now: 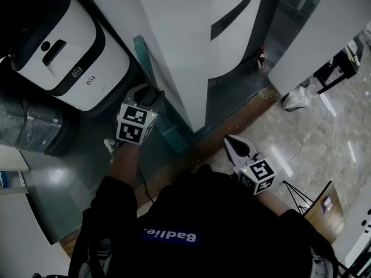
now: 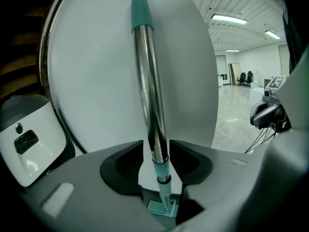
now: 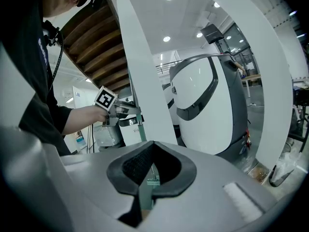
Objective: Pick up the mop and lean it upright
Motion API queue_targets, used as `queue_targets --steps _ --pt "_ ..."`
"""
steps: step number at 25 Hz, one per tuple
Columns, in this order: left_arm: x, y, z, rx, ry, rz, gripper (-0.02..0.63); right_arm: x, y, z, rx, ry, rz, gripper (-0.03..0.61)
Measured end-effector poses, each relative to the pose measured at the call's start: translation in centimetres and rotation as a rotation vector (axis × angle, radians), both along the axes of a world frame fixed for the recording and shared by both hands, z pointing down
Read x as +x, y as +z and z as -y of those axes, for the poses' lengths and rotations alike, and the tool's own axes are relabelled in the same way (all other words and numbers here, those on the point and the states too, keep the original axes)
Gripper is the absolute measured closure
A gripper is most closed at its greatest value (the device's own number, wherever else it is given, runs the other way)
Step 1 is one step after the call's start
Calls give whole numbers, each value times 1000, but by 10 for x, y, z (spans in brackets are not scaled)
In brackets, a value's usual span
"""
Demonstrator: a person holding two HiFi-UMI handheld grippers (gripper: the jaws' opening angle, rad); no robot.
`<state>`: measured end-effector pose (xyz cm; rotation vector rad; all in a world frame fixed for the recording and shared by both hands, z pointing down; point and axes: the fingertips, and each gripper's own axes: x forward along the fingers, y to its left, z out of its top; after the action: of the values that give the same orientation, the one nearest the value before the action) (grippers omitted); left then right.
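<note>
Mop stands almost upright against a broad white panel. Its chrome pole runs up to a teal cap that lies against the panel's face. At the bottom, a teal collar leads down to the teal mop head, which sits on the dark floor at the panel's foot.

The left gripper has the pole between its jaws at the lower end of the chrome section. The jaws stand apart, and a strip of white panel shows between the left pad and the metal. The other pad sits very near the pole, and from this angle I cannot say whether it touches. The pole is not clamped.

From the head view, this gripper's marker cube sits just in front of the pole. A white appliance with dark trim stands on the floor to its left.

The right gripper is held well apart from the mop, out to the right over a paler polished floor. Its jaw tips are drawn together with nothing caught in them. Its own view looks across at the person's hand on the left gripper beside the teal pole. A large white and dark-grey machine stands beyond.
</note>
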<state>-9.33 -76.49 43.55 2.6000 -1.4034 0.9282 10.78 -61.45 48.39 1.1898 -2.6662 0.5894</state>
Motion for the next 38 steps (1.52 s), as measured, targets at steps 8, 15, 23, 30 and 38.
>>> queue_targets --steps 8,15,23,30,38 --pt "4 8 4 -19 14 10 337 -2 -1 5 -6 -7 -6 572" --pt "0 9 3 -15 9 12 307 -6 1 1 -11 -8 -6 572" --pt "-11 -2 -17 13 20 -8 301 -19 -3 -21 1 21 -12 572" --pt "-35 -10 -66 34 58 -26 301 -57 -12 -62 16 24 -23 572" --pt "-82 -24 -139 77 71 -66 350 -118 -24 -116 48 -11 -34 572"
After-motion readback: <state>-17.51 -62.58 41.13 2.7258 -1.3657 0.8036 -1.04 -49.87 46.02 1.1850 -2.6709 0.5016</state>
